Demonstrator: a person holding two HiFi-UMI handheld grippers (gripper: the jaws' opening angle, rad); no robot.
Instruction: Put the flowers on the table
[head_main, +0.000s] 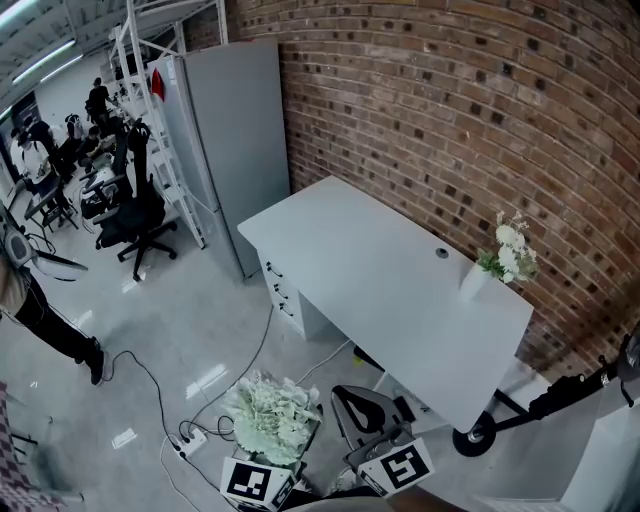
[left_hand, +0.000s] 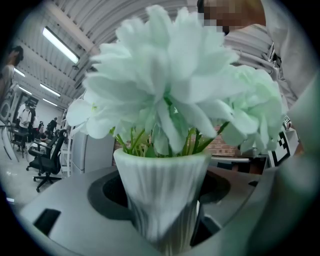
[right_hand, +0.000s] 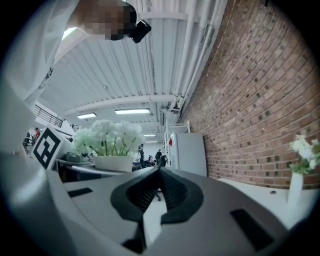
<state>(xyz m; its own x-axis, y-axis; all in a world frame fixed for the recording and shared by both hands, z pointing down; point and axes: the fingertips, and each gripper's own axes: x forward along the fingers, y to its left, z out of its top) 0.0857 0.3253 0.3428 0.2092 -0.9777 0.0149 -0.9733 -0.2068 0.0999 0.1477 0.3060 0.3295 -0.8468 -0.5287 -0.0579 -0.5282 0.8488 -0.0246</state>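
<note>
A ribbed white vase (left_hand: 162, 195) of white flowers (left_hand: 170, 85) fills the left gripper view, and my left gripper (left_hand: 165, 220) is shut on the vase's lower part. From the head view this bunch (head_main: 270, 415) hangs low in front of me, above the floor, short of the white table (head_main: 380, 280). My right gripper (head_main: 365, 410) is beside it, to the right. Its jaws (right_hand: 160, 172) meet at the tips with nothing between them, pointing level along the brick wall. A second small vase of white flowers (head_main: 505, 255) stands on the table's far right corner, next to the wall.
A brick wall (head_main: 480, 120) runs behind the table. A tall grey cabinet (head_main: 225, 140) stands at its left end, and drawers (head_main: 285, 290) sit under it. Cables and a power strip (head_main: 190, 440) lie on the floor. An office chair (head_main: 135, 210) and a person (head_main: 40, 310) are at left.
</note>
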